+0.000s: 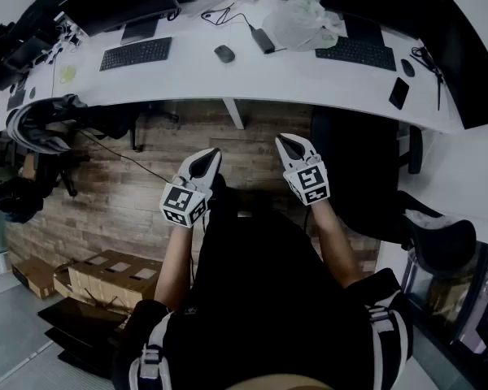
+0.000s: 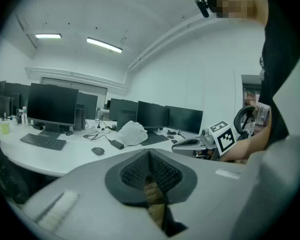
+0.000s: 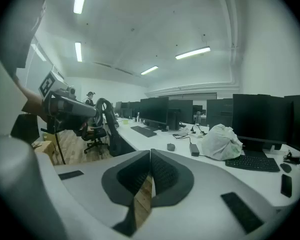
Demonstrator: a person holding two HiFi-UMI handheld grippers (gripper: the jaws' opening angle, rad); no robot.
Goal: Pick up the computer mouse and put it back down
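The left gripper [image 1: 214, 152] and the right gripper [image 1: 281, 139] are held out in front of the person, side by side and apart, with their tips aimed toward the desk. Each has its jaws pressed together with nothing between them. Through the small gap under the pads only the wooden floor [image 1: 138, 189] shows. Both hang over that floor, well short of the desk's near edge.

The computer mouse [image 1: 224, 53] lies untouched on the white desk [image 1: 309, 78], far ahead of the grippers and roughly in line with the left one. Just to its right lies a black power brick [image 1: 263, 40], with a cable trailing away to the far left. Further right sits a crumpled white plastic bag [image 1: 302, 21], just beside the right keyboard [image 1: 357, 53]. The left keyboard [image 1: 136, 53] lies well left of the mouse. A dark phone [image 1: 398, 93] rests near the desk's near edge at the right. Dark monitors [image 2: 52, 104] line the far side of the curved desk.

A black office chair [image 1: 354, 169] stands against the desk on the right, just beyond the right gripper. Cardboard boxes [image 1: 106, 275] sit on the floor at the near left. The room is a long office with pale walls and strip lights [image 2: 104, 44] on a white ceiling.
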